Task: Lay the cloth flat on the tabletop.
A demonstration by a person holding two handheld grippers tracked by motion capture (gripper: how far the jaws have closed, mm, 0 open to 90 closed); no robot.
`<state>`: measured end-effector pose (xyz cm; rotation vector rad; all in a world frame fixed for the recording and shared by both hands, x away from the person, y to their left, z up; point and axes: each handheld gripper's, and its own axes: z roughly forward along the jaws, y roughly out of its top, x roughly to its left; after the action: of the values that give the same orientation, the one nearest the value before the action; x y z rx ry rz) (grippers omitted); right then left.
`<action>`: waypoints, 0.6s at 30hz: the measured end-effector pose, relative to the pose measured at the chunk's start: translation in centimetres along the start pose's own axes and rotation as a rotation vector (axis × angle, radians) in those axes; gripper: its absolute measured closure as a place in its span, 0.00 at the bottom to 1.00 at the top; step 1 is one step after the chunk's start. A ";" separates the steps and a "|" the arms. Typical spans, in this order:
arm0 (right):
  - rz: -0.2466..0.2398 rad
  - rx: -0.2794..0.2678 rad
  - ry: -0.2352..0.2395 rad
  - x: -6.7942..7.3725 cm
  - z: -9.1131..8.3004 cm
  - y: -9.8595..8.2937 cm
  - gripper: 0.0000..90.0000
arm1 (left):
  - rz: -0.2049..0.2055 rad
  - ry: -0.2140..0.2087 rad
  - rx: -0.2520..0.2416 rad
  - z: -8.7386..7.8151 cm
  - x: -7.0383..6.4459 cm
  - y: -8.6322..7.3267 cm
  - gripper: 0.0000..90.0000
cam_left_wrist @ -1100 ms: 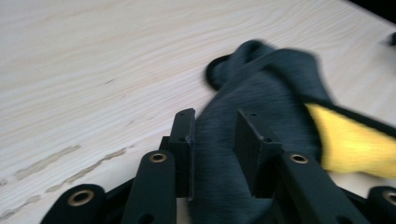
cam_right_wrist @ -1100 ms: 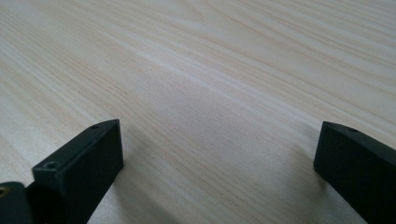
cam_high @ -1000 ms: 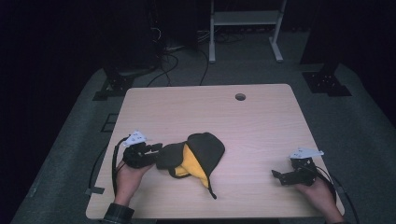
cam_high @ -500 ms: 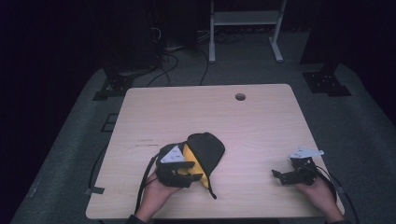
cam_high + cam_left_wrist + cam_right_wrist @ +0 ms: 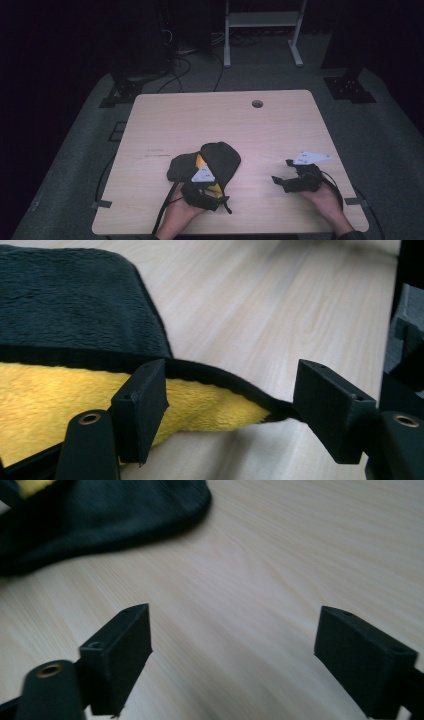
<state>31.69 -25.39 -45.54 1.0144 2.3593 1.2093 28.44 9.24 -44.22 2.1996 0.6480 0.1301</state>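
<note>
lying near the front edge of the bench (image 5: 150, 125), the black and yellow cloth (image 5: 220, 157) has its black hem between the released left tongs (image 5: 227, 400); the right tongs (image 5: 281, 172), also released, rest near the front right corner.

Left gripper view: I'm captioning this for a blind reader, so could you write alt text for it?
The left gripper, its two black fingers apart, straddles the black-trimmed edge of a cloth that is dark grey on one side and yellow on the other. The cloth lies on a pale wooden table, its corner tapering to a point between the fingers.
</note>
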 end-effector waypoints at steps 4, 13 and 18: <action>-0.029 0.007 0.035 1.1 2.5 2.3 0.21 | 0.007 0.017 0.031 0.8 -0.1 -0.1 0.30; -0.042 0.018 0.085 1.7 7.4 4.9 0.28 | 0.033 0.085 0.114 2.1 -0.2 -0.4 0.32; -0.037 0.036 0.108 1.5 9.2 5.5 0.27 | -0.003 0.109 0.140 1.5 0.1 -0.8 0.44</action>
<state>38.12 -16.84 -46.60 0.9337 2.4794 1.2410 28.67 8.66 -45.86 2.3382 0.7397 0.2098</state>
